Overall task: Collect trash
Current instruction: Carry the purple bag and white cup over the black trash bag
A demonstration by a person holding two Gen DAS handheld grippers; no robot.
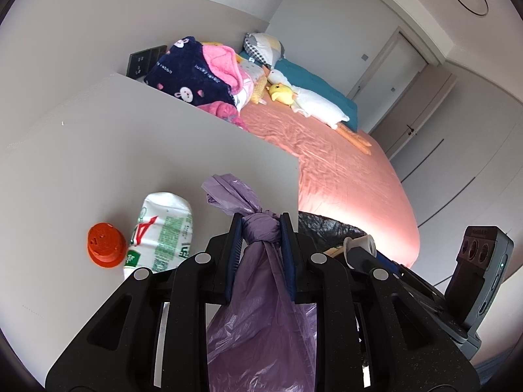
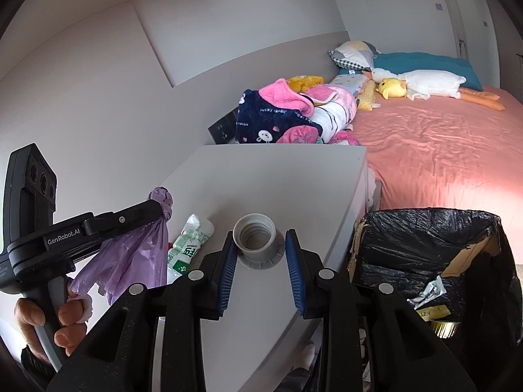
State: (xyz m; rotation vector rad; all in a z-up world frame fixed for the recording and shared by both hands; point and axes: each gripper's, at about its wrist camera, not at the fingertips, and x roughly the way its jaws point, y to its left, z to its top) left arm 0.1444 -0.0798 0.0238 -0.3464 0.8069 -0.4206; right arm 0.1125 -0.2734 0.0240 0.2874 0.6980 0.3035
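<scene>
The left tongs (image 1: 261, 228) are clamped on the knot of a purple plastic bag (image 1: 261, 310), which hangs below them. The right tongs (image 2: 261, 245) grip a grey bottle neck (image 2: 256, 238) at its flange. Both are held over the white surface (image 2: 278, 176), left of the black-lined trash bin (image 2: 425, 248). On the surface lie a crushed white bottle (image 1: 160, 232) and an orange cap (image 1: 104, 245).

Left gripper (image 1: 261, 228): matte black plastic linkage arms, round silver pivot pins, dark blue ribbed pads. Right gripper (image 2: 260, 245): same black build, brighter blue ribbed pads. Left unit's side reads "GenRobot.AI" in white; grey handle, black camera block with round lenses.
</scene>
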